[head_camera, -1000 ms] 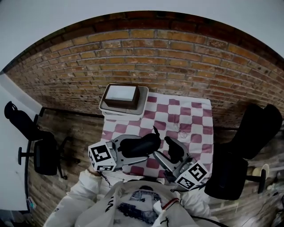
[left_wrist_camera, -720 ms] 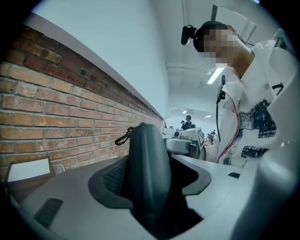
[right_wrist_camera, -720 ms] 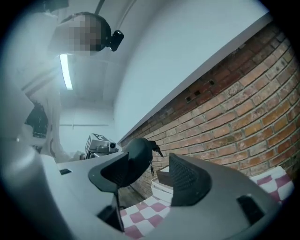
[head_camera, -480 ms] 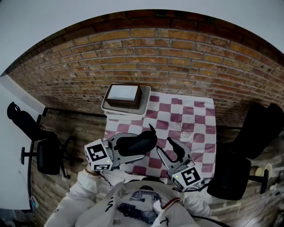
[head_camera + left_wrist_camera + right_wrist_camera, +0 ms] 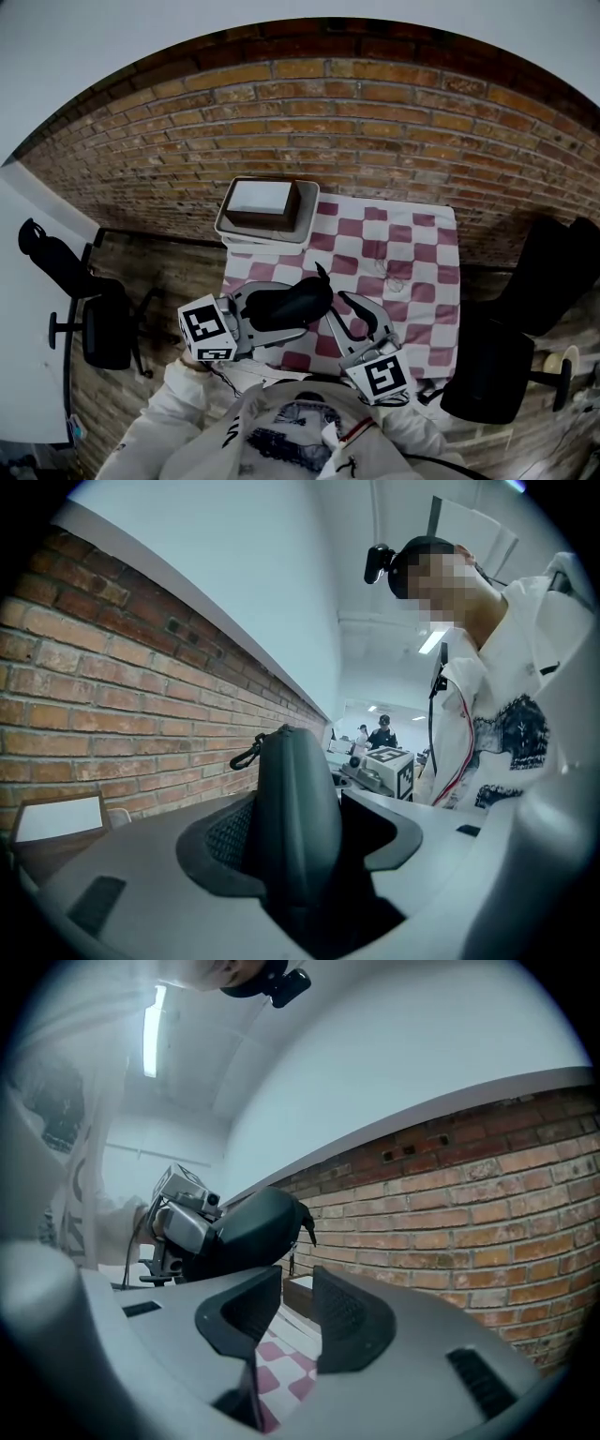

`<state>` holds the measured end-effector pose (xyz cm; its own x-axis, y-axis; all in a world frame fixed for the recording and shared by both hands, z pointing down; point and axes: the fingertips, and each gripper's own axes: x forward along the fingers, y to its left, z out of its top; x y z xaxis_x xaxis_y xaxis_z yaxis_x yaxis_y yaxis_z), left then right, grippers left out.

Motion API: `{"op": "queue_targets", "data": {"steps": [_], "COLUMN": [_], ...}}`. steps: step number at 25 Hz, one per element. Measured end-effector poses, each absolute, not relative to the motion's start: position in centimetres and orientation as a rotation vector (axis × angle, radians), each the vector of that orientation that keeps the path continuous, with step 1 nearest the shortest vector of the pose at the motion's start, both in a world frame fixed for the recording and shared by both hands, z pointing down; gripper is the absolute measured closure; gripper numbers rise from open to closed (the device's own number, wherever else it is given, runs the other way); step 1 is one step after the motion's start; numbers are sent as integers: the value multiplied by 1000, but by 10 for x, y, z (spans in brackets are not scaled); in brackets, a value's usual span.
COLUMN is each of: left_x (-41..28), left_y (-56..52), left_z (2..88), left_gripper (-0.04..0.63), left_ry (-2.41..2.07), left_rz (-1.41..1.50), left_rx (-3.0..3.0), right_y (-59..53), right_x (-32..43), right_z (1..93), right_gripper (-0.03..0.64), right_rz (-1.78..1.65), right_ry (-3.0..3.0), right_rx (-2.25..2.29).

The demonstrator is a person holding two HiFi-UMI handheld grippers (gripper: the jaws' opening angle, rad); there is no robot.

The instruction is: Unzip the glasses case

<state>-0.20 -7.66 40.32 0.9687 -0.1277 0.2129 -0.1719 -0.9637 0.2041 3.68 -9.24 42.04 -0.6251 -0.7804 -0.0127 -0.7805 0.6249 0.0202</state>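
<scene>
This is looking like a shared office or lab workroom rather than a home. A bare brick wall [image 5: 375, 122] is running across the upper half of the head view, with plain white wall rising above it. Below it a small table is wearing a red-and-white checked cloth [image 5: 417, 246] and carrying a tray [image 5: 225, 227] at its upper left corner. Black swivel office chairs are standing on the plank floor [image 5: 173, 272], one at the left edge [image 5: 98, 328] and one at the lower right [image 5: 487, 375]. In the left gripper view's centre, people [image 5: 382, 731] are standing among desks with equipment, and ceiling strip lights [image 5: 433, 641] are glowing overhead.
</scene>
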Motion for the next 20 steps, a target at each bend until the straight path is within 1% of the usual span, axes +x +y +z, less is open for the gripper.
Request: {"op": "queue_targets", "data": {"steps": [7, 20], "left_x": [-1, 3], "left_y": [-81, -88], "left_z": [405, 414], "left_gripper": [319, 319], "left_ry": [-237, -261], "left_rz": [316, 352], "left_rx": [2896, 2876], "right_y": [-99, -105], "right_x": [35, 39], "right_z": [424, 430], "right_gripper": [534, 595], "right_rz": [139, 198], "right_ry": [2898, 2943], "right_rx": [-1400, -1424]}}
